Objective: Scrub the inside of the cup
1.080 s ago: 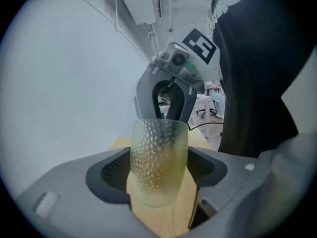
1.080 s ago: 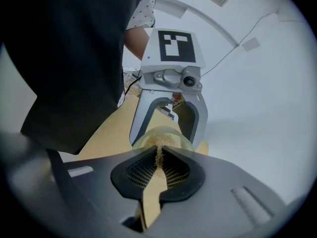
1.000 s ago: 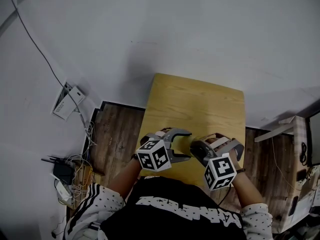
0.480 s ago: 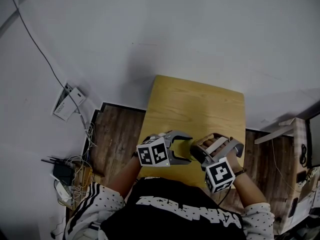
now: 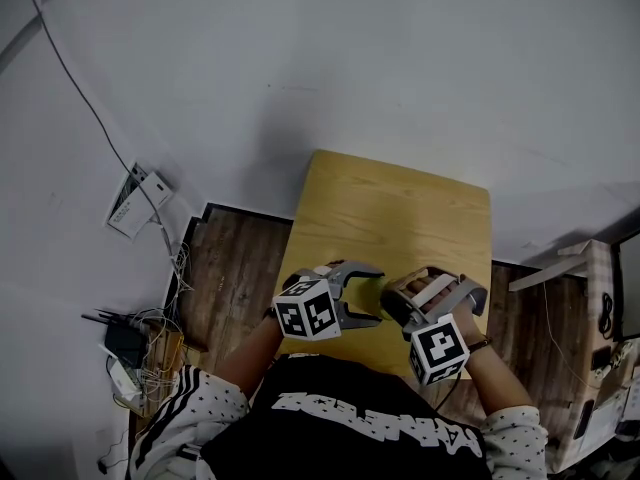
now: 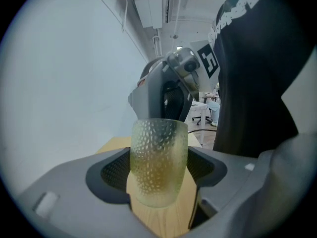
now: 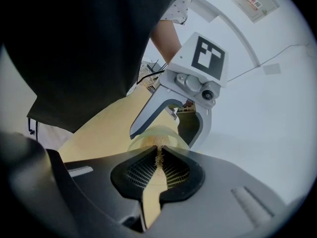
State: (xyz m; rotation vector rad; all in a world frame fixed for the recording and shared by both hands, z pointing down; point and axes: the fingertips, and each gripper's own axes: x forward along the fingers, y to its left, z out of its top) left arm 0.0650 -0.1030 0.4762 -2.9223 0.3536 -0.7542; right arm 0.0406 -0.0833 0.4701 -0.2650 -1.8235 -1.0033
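Plainly, the cup (image 6: 158, 148) was clamped between the wide-set jaws of the left gripper (image 6: 159, 171) over the near end of the table (image 5: 400, 208), and the jaws of the right gripper (image 7: 159, 165) were pinched almost together on a thin fibrous tuft (image 7: 159, 156) right at the cup's mouth.

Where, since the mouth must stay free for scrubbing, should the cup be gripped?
Grip the cup at mid wall, from the side, as the fingers of the left gripper do: the rounded, dimpled wall gives opposite faces, leaving the mouth clear for the scrubber.
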